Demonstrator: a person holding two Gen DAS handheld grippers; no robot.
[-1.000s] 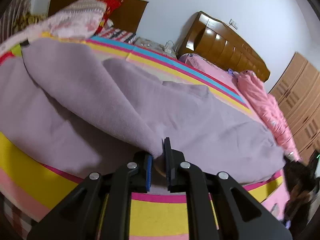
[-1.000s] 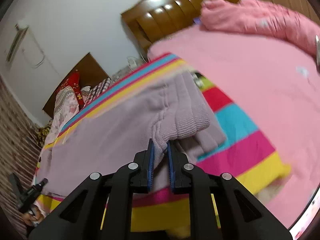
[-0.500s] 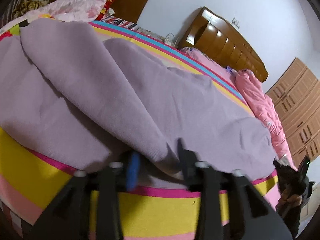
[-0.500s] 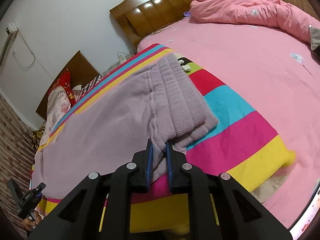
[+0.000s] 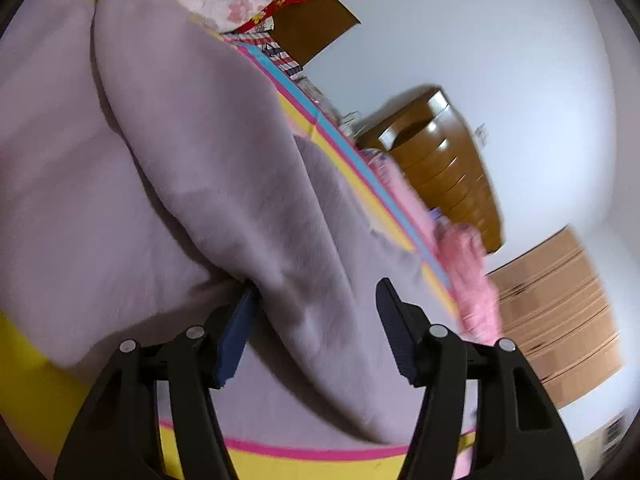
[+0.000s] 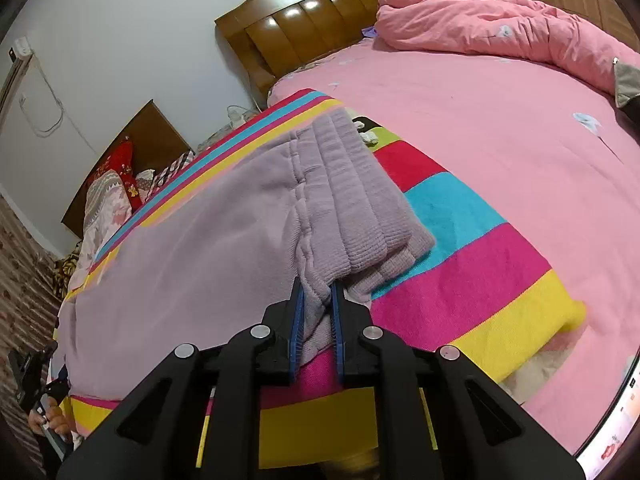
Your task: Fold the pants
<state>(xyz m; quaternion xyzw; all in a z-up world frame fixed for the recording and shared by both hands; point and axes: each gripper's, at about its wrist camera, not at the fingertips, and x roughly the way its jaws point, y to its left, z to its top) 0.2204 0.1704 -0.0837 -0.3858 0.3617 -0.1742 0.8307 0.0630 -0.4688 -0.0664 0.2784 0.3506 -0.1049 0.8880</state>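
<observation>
Lilac knit pants (image 6: 224, 240) lie spread lengthwise across a striped blanket (image 6: 472, 272) on a bed, and the blanket's pink, yellow and blue bands show along its edges.

In the left wrist view, which is blurred and tilted, the pants (image 5: 224, 184) fill the left and middle of the frame. One folded leg lies as a long ridge over the other layer. The left gripper (image 5: 316, 320) is at the near edge of the blanket, with its jaws standing wide apart. They have just been opening. A fold of the lilac fabric lies in the gap between them, close by the left blue pad, but the pads do not press on it. Past the pants, toward the right, are a wooden headboard (image 5: 448, 176), a strip of pink bedding (image 5: 468, 268), and a pale wooden wardrobe (image 5: 556, 304) against a white wall.

In the right wrist view, a hand holding the left gripper (image 6: 32, 376) shows at the far left edge, too small to make out its jaws. The pants run from there toward the middle, ending in the ribbed waistband (image 6: 360, 208). The right gripper (image 6: 316, 316) has its jaws narrow and clamped on the near corner of that waistband, lilac knit pinched between the blue pads. To the right lies a pink bedsheet (image 6: 480, 120), with a rumpled pink quilt (image 6: 500, 32) at the far side and the headboard (image 6: 320, 12) behind.
</observation>
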